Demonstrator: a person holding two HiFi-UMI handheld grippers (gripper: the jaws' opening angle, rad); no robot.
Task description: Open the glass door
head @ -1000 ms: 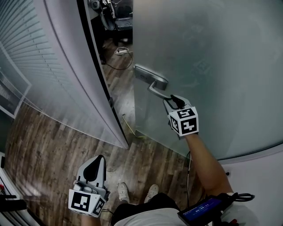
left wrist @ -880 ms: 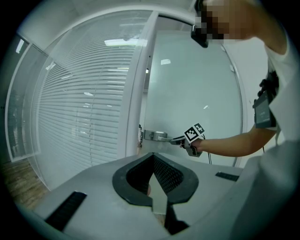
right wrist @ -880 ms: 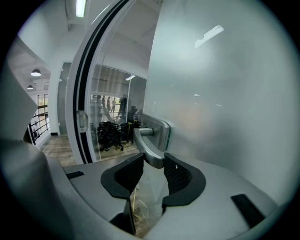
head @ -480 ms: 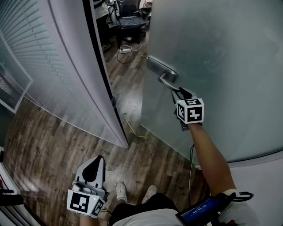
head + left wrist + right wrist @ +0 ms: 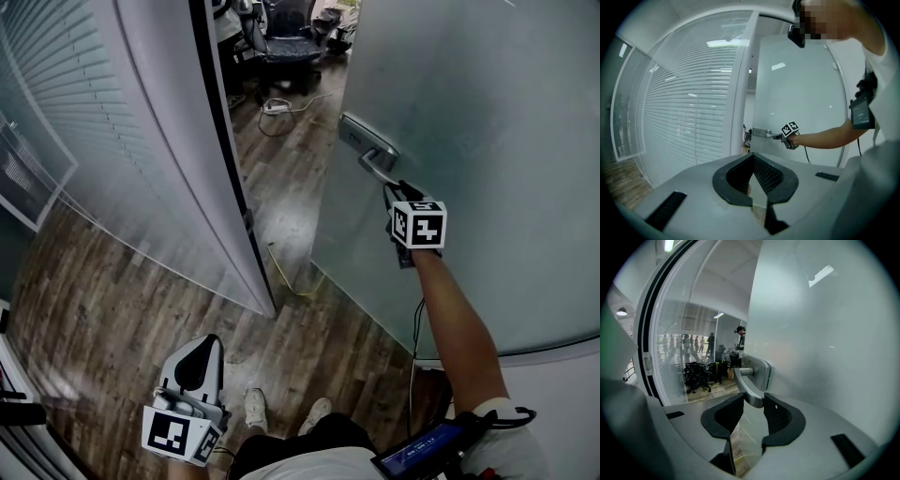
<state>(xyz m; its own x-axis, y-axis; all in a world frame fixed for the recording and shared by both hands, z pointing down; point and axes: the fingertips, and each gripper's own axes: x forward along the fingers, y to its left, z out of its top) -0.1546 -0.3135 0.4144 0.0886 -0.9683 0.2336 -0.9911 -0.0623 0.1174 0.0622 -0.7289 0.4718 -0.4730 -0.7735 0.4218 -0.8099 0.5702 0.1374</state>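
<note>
The frosted glass door (image 5: pixel 487 122) stands part open, its edge away from the dark frame (image 5: pixel 220 112). Its metal lever handle (image 5: pixel 375 155) sits on a plate near that edge. My right gripper (image 5: pixel 392 192) is shut on the free end of the lever; in the right gripper view the handle (image 5: pixel 752 380) lies between both pads of that gripper (image 5: pixel 753 401). My left gripper (image 5: pixel 199 349) hangs low over the wood floor, far from the door, tips together and holding nothing. In the left gripper view it (image 5: pixel 753 157) points toward the door (image 5: pixel 806 93).
A curved glass wall with blinds (image 5: pixel 103 141) runs along the left of the doorway. Beyond the opening are office chairs (image 5: pixel 286 42) and a cable on the floor (image 5: pixel 281 105). People stand far off inside (image 5: pixel 711 341). A small device (image 5: pixel 422 450) hangs at my waist.
The door has swung further open, widening the gap at the frame. My right gripper moved right and up in the head view with the handle. The left gripper stayed put.
</note>
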